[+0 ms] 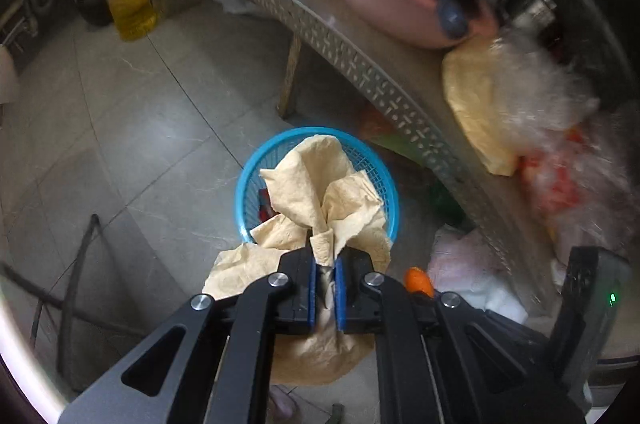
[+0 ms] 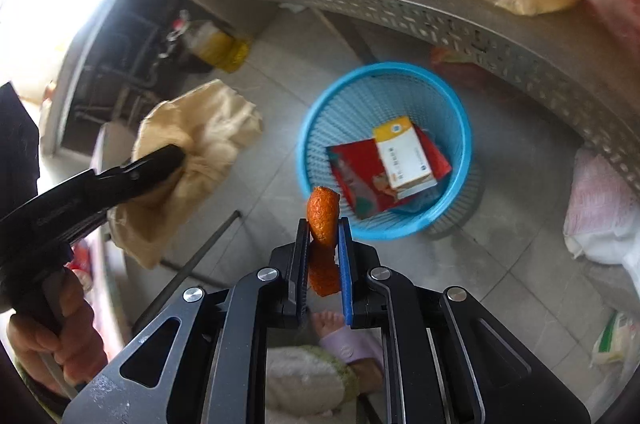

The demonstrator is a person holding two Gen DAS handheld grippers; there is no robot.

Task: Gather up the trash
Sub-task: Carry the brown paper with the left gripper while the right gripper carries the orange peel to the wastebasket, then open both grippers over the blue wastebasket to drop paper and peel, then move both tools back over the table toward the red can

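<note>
My left gripper (image 1: 325, 264) is shut on a crumpled beige paper napkin (image 1: 316, 184) and holds it above the near rim of a blue plastic waste basket (image 1: 248, 180) on the floor. My right gripper (image 2: 325, 228) is shut on a piece of orange peel (image 2: 322, 212) and holds it just short of the same blue basket (image 2: 460, 128). A red packet and a white-and-yellow box (image 2: 404, 156) lie in the basket. The right wrist view also shows the left gripper (image 2: 176, 154) with the napkin (image 2: 204, 140), left of the basket.
A grey perforated table edge (image 1: 360, 64) runs over the basket, with a pink basin (image 1: 392, 8) and plastic bags (image 1: 516, 96) on top. An oil bottle (image 1: 130, 0) stands on the tiled floor at the back. White bags (image 2: 600, 208) lie right of the basket. My feet (image 2: 340, 340) are below.
</note>
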